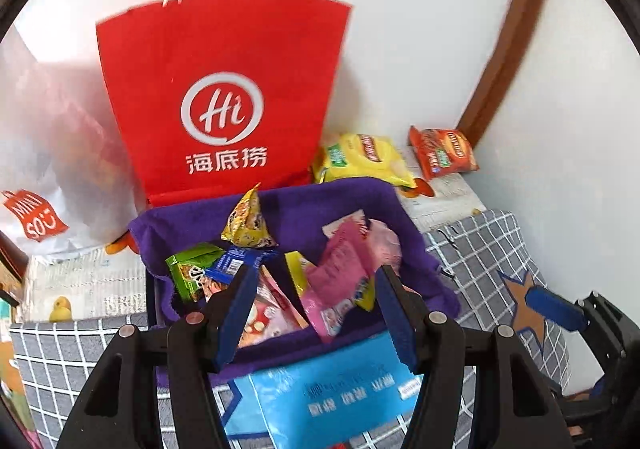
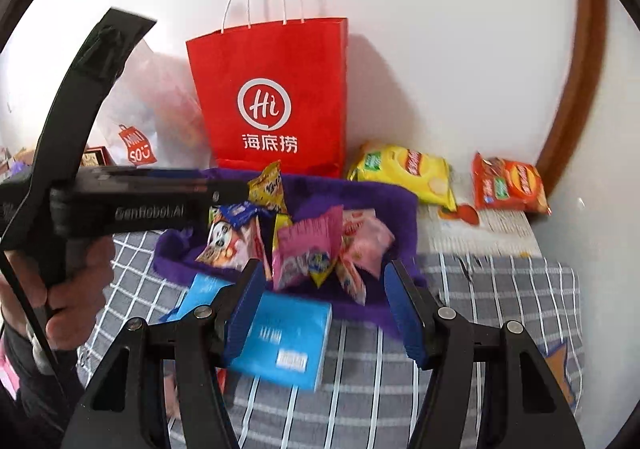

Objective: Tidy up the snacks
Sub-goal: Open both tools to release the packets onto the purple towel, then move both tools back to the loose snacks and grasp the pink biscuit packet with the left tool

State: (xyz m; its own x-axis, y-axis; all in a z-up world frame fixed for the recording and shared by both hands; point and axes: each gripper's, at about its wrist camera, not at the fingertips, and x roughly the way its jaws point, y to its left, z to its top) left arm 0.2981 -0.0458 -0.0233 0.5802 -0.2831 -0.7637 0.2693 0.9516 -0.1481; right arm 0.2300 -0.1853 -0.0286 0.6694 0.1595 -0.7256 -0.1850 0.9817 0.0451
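A purple fabric basket point(image 1: 328, 205) sits on the grey checked cloth point(image 1: 480, 249), heaped with small snack packets: a yellow triangular packet point(image 1: 246, 223) standing up at the back, a green packet point(image 1: 192, 269) and a blue-topped packet point(image 1: 236, 263) on the left side, and a pink packet point(image 1: 340, 269) toward the right. The left gripper point(image 1: 316, 313) hangs just over the near rim of the basket with its blue pads spread wide and nothing between them; the pink packet and a cartoon-printed packet point(image 1: 268, 313) lie in the gap just beyond its fingertips. A light blue tissue pack point(image 1: 340, 389) lies flat on the cloth under that gripper, against the basket's near wall.

The right gripper point(image 2: 324, 309) is likewise spread apart and empty, poised a little back from the basket, so the pink packet point(image 2: 308, 249) and the pale pink packets beside it sit just ahead of its tips, with the tissue pack point(image 2: 284, 337) below its left pad. From the right wrist view, the left gripper's body reaches in from the side, held by a hand point(image 2: 64, 297), its tip at the yellow triangular packet point(image 2: 270, 189).

Behind the basket a red paper bag point(image 1: 224, 89) stands against the white wall, a white plastic Miniso bag point(image 1: 44, 177) beside it. A yellow chip bag point(image 1: 364, 157) and an orange chip bag point(image 1: 442, 153) lie outside the basket, toward the back right.
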